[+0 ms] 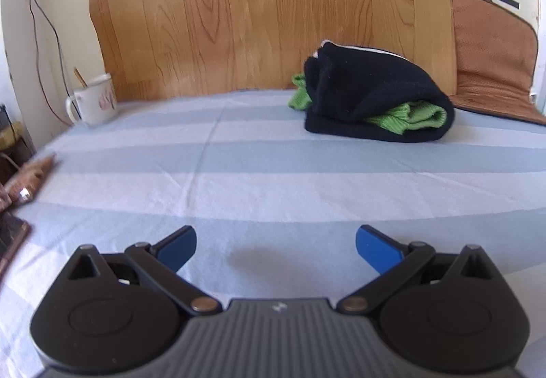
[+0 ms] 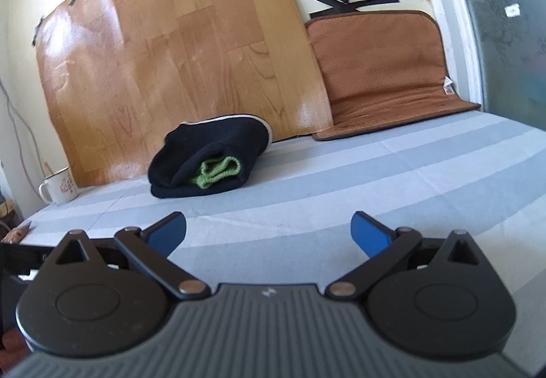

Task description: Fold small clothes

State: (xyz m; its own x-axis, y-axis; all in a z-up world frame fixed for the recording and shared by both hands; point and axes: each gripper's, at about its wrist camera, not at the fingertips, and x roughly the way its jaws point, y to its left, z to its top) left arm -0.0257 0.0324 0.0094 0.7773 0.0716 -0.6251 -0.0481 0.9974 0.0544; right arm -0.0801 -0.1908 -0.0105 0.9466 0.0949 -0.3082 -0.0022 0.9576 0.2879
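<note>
While a white mug (image 1: 94, 98) stands at the far left edge of the striped sheet (image 1: 239, 173) and a brown perforated mat (image 2: 382, 70) leans on the wall beside the wood-grain panel (image 1: 266, 12), nothing lies between either gripper and the clothes. Near the panel, the black garment (image 1: 375, 94) sits folded into a bundle, its long axis roughly parallel to the wall, wrapped around a green knit piece (image 1: 409, 118) that peeks out. Left gripper (image 1: 275, 246) and right gripper (image 2: 268, 233) hover spread wide, holding nothing.
</note>
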